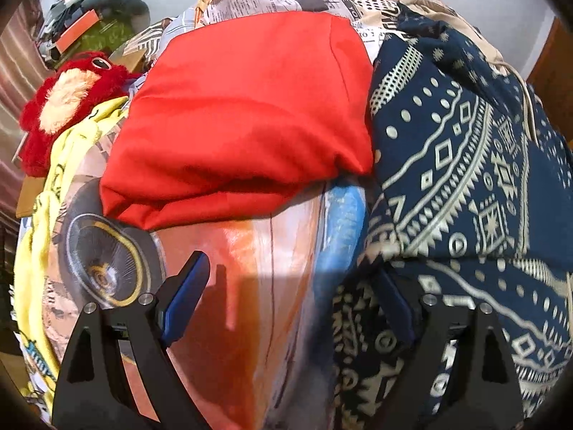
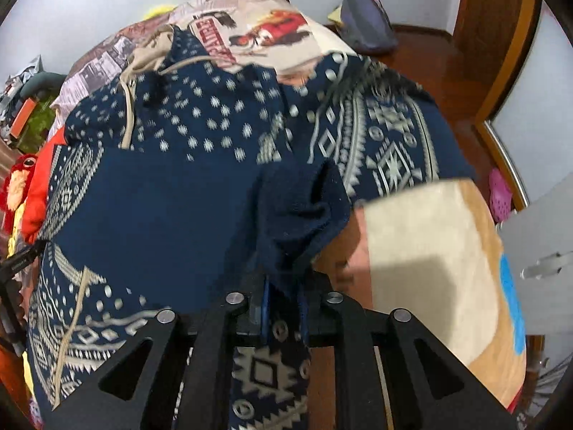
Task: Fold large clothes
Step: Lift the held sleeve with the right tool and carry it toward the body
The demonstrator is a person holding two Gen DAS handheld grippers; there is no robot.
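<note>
A navy hoodie [image 2: 172,208] with a cream geometric print lies spread over a printed bedsheet [image 2: 429,251], its drawstring trailing near the hood. My right gripper [image 2: 283,308] is shut on a plain navy fold of the hoodie, likely a sleeve end, which bunches up just ahead of the blue pads [image 2: 265,304]. In the left wrist view the same hoodie [image 1: 465,186] lies at the right. A folded red garment [image 1: 243,114] sits beside it. My left gripper [image 1: 290,301] hangs open above the bedsheet [image 1: 250,251], its right finger over the hoodie's edge, holding nothing.
A red plush toy [image 1: 61,100] and a yellow garment [image 1: 53,186] lie left of the red garment. A purple cap [image 2: 365,18] rests on a wooden surface behind the bed. A white cabinet with a metal handle [image 2: 544,261] stands at the right.
</note>
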